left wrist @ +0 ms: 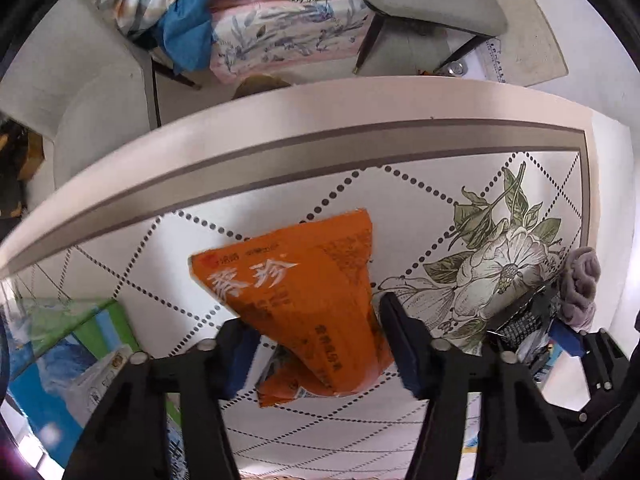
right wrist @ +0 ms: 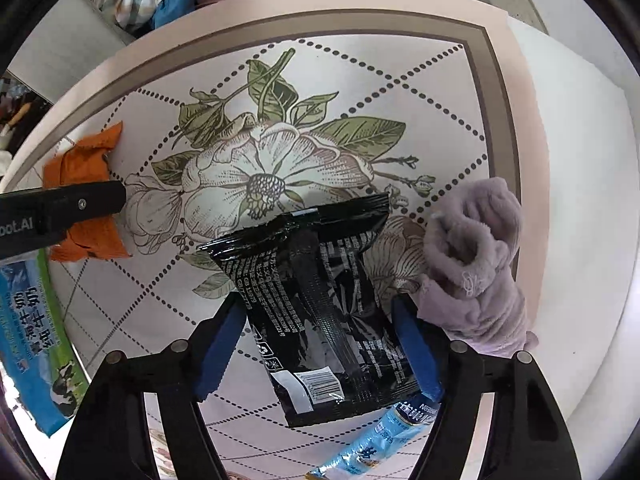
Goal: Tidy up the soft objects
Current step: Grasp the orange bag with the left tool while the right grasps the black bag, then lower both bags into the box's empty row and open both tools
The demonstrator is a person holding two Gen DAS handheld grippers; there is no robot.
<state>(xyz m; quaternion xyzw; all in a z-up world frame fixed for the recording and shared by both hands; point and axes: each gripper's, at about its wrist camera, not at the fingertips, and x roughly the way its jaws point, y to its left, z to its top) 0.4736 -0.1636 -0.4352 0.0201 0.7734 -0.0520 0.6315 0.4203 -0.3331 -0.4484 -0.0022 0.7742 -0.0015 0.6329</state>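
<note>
An orange snack packet [left wrist: 308,296] with white Chinese lettering sits between the blue pads of my left gripper [left wrist: 316,344], which is shut on it. It also shows at the left of the right wrist view [right wrist: 86,192]. A black snack packet [right wrist: 320,312] sits between the pads of my right gripper [right wrist: 320,344], which is shut on it. A crumpled lilac towel [right wrist: 476,264] lies just right of the black packet on the table and shows in the left wrist view [left wrist: 580,288].
The table [right wrist: 400,32] has a floral cloth with a dotted diamond pattern. A green-and-blue milk carton box [left wrist: 60,352] lies at the left. A light-blue sachet [right wrist: 372,444] lies near the black packet. Chairs with bedding [left wrist: 280,28] stand beyond the far edge.
</note>
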